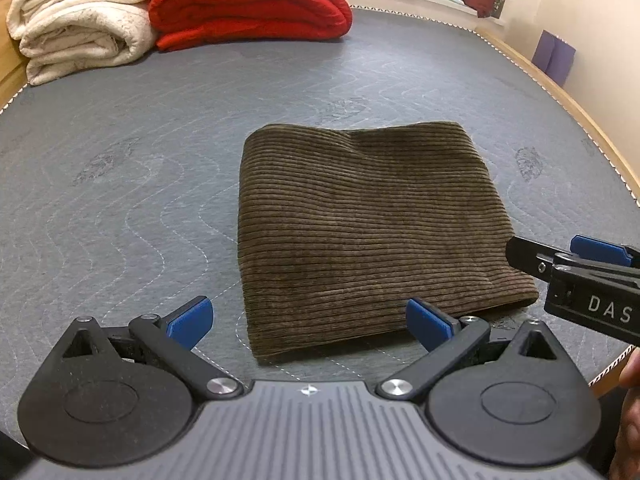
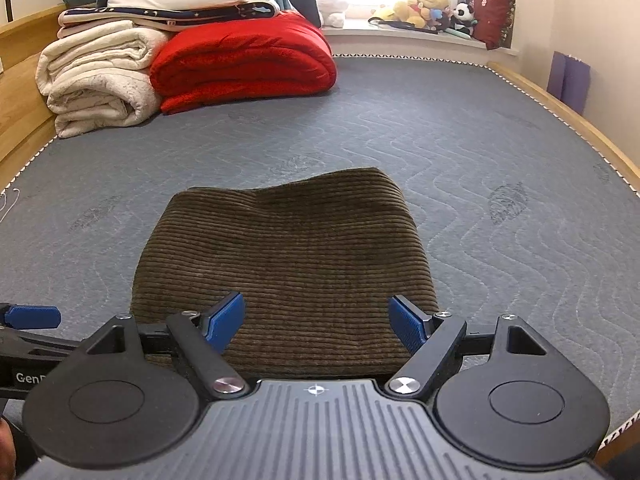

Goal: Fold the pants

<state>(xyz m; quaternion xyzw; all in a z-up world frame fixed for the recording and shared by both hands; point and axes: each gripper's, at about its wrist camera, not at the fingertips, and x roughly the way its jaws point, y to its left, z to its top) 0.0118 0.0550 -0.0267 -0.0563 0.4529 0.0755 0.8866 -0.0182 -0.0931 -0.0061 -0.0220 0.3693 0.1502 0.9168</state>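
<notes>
The brown corduroy pants (image 1: 372, 232) lie folded into a compact rectangle on the grey quilted mattress (image 1: 140, 184); they also show in the right wrist view (image 2: 288, 264). My left gripper (image 1: 308, 322) is open and empty, just off the bundle's near left corner. My right gripper (image 2: 318, 322) is open and empty, hovering over the bundle's near edge. In the left wrist view the right gripper (image 1: 576, 256) enters from the right, beside the bundle's right edge. One blue pad of the left gripper (image 2: 34, 317) shows at the left of the right wrist view.
A folded cream blanket (image 1: 84, 20) and a red blanket (image 1: 252, 4) sit at the mattress's far left. Plush toys (image 2: 424, 10) line the window sill. The wooden bed frame (image 1: 580, 120) borders the right side. A purple object (image 1: 554, 58) stands by the wall.
</notes>
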